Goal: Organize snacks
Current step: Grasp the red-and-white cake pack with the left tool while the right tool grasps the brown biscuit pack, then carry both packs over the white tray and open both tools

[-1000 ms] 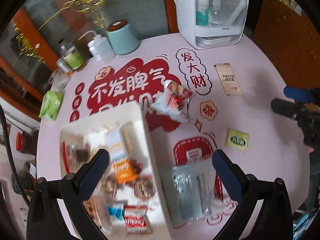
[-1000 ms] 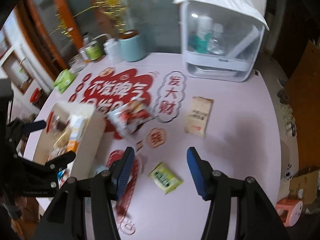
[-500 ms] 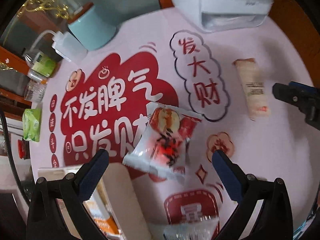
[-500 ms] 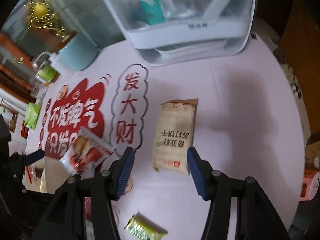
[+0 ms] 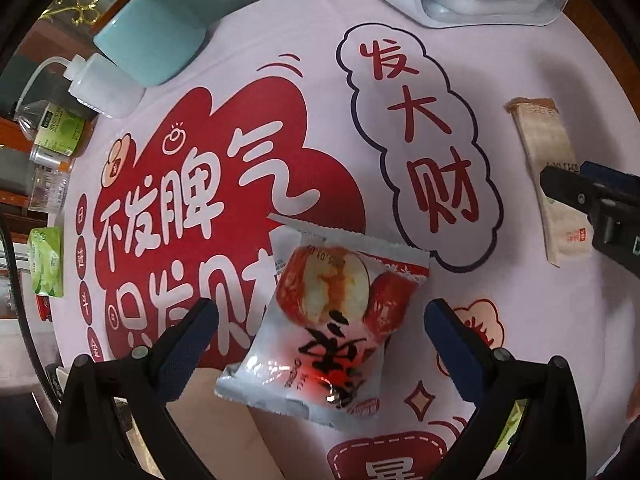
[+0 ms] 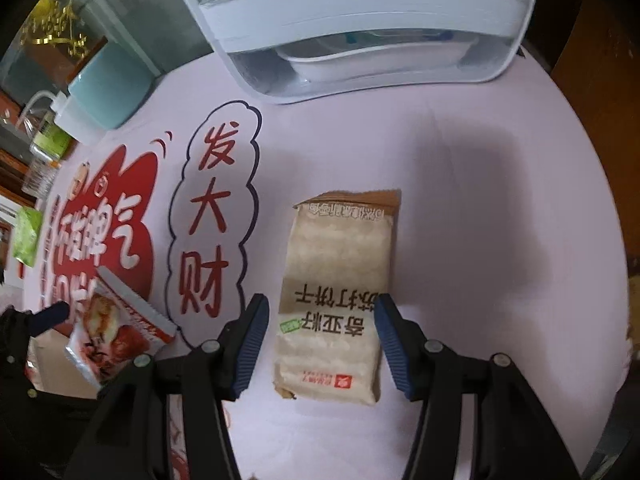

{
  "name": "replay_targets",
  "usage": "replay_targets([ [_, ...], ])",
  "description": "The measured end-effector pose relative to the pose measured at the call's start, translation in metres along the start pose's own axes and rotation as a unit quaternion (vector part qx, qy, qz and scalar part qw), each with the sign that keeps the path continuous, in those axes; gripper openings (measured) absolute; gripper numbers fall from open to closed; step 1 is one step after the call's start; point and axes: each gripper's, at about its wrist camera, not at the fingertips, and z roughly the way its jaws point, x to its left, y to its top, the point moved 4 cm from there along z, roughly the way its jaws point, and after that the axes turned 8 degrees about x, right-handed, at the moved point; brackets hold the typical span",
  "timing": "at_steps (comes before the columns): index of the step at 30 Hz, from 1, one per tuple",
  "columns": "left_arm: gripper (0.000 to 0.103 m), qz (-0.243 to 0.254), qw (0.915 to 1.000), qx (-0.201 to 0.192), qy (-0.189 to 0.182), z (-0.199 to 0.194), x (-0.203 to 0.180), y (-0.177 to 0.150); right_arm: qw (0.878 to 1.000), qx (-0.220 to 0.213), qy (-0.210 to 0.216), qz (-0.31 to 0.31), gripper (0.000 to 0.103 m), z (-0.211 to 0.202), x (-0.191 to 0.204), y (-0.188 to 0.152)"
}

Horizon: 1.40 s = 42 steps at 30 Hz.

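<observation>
A red-and-white snack packet (image 5: 328, 332) lies on the pink printed tablecloth (image 5: 500, 80), its near end resting over the corner of a white box (image 5: 232, 416). My left gripper (image 5: 320, 310) hangs over it, open, one finger on each side and clear of the wrapper. A beige cracker packet (image 6: 336, 292) lies flat further right. My right gripper (image 6: 320, 304) is open and straddles its near half; the right pad looks level with the packet's edge and the left pad stands off it. The right gripper (image 5: 592, 204) also shows in the left wrist view over that cracker packet (image 5: 544, 144).
At the table's back stands a white storage case (image 6: 360, 40) with a clear lid. A teal canister (image 5: 160, 32), a white squeeze bottle (image 5: 104, 88), a green-labelled jar (image 5: 56, 132) and a green packet (image 5: 46, 268) line the far-left edge.
Both grippers have moved forward and down. The left went from above the box to the red-and-white packet; the right went from above a small green sachet to the cracker packet. Both stayed open.
</observation>
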Motion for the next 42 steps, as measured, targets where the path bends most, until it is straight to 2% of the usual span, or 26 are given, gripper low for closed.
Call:
replay_targets([
  [7,0.102,0.000,0.9998,0.019,-0.006,0.017,0.008,0.004,0.998,0.009,-0.053,-0.019,0.056,0.008,0.007,0.004],
  [9,0.101,-0.002,0.9996,0.025,-0.011,0.021,0.009,0.004,0.999,0.008,-0.049,-0.012,0.057,0.009,0.007,0.006],
  [11,0.093,-0.001,0.9994,0.030,-0.019,0.025,0.010,0.004,0.999,0.009,-0.047,-0.007,0.057,0.011,0.006,0.006],
  [13,0.081,-0.005,0.9989,0.035,-0.032,0.027,0.010,0.002,0.999,0.010,-0.048,-0.005,0.057,0.011,0.006,0.006],
  [16,0.072,-0.015,0.9977,0.040,-0.053,0.027,0.012,0.001,0.998,0.018,-0.054,-0.004,0.057,0.011,0.006,0.006],
  [20,0.070,-0.019,0.9975,0.041,-0.055,0.027,0.013,-0.001,0.997,0.042,-0.065,-0.001,0.065,0.022,0.004,0.010],
  [24,0.070,-0.023,0.9975,0.040,-0.053,0.026,0.012,-0.003,0.996,0.025,-0.089,-0.015,0.065,0.024,0.011,0.016],
  [25,0.067,-0.023,0.9975,0.039,-0.054,0.025,0.011,-0.004,0.996,0.025,-0.085,-0.017,0.063,0.024,0.011,0.016],
  [26,0.065,-0.024,0.9974,0.038,-0.056,0.025,0.009,-0.004,0.996,0.022,-0.083,-0.018,0.056,0.023,0.012,0.014],
  [30,0.059,-0.032,0.9974,0.039,-0.052,0.021,0.004,-0.013,0.996,0.026,-0.083,-0.031,0.055,0.022,0.020,0.001],
  [35,0.056,-0.044,0.9959,0.030,-0.074,0.005,-0.002,-0.030,0.996,0.020,-0.063,-0.053,0.055,0.008,0.031,-0.028],
  [42,0.056,-0.028,0.9947,-0.021,-0.096,-0.061,-0.009,-0.076,0.997,-0.013,-0.006,-0.077,0.055,-0.054,0.039,-0.077],
])
